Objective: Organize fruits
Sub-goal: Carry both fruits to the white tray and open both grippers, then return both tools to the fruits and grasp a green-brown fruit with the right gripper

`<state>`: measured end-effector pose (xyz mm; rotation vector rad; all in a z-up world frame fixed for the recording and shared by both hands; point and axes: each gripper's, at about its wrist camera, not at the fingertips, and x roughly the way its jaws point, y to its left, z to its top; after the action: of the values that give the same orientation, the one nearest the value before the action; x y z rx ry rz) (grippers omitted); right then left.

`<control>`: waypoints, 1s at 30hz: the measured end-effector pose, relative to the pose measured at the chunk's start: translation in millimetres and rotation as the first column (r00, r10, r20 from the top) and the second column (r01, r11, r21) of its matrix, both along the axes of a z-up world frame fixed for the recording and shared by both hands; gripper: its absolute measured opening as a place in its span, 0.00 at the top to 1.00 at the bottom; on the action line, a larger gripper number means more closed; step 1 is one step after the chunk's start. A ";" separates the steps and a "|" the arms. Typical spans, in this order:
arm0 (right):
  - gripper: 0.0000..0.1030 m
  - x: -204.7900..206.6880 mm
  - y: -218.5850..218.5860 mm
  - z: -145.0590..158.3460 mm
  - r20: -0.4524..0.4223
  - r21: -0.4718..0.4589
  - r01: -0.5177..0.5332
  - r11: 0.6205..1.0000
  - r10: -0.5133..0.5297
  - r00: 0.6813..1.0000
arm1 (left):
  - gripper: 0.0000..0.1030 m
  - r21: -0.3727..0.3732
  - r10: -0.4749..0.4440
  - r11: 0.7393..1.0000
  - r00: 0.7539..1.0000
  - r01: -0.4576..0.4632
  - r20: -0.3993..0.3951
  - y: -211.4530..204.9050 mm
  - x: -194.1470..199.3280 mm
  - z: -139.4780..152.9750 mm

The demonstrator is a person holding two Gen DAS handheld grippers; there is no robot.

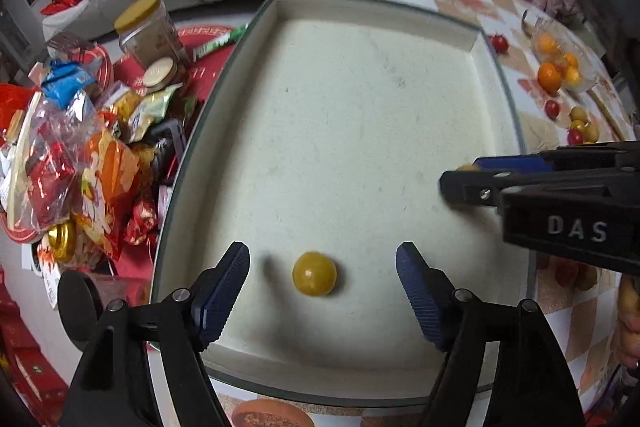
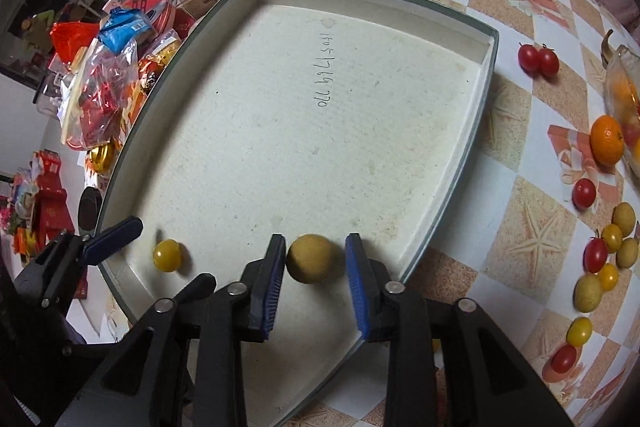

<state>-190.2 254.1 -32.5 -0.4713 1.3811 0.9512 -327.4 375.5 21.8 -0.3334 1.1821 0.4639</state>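
Observation:
A shallow cream tray with a dark green rim lies on the patterned table. A yellow cherry tomato lies on its floor near the front edge. My left gripper is open, its blue pads on either side of the tomato and apart from it. My right gripper is shut on a dull yellow round fruit just above the tray's front right part; it enters the left wrist view from the right. More red and yellow tomatoes and an orange lie right of the tray.
A heap of snack packets, a yellow-lidded jar and red boxes crowd the left side of the tray. A glass bowl of oranges stands at the far right. Two red tomatoes lie beyond the tray's right corner.

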 end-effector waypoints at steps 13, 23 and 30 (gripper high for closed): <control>0.15 18.8 -28.9 43.6 0.039 0.138 0.125 0.982 -0.131 0.991 | 0.25 0.017 -0.052 0.998 0.998 0.053 -0.031 -6.2 9.3 10.1; 0.15 67.6 -142.6 49.6 0.080 0.089 0.404 0.910 -0.411 0.908 | 0.25 0.009 -0.200 0.980 0.980 0.200 0.023 -55.9 61.2 37.7; 0.15 93.0 -223.3 35.9 0.087 0.023 0.555 0.832 -0.554 0.828 | 0.25 0.017 -0.292 0.956 0.956 0.292 0.032 -100.2 108.2 43.1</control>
<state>-97.2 30.8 3.4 -0.0908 1.3290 0.4397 -219.1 275.3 64.9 -0.1513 1.1717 0.2056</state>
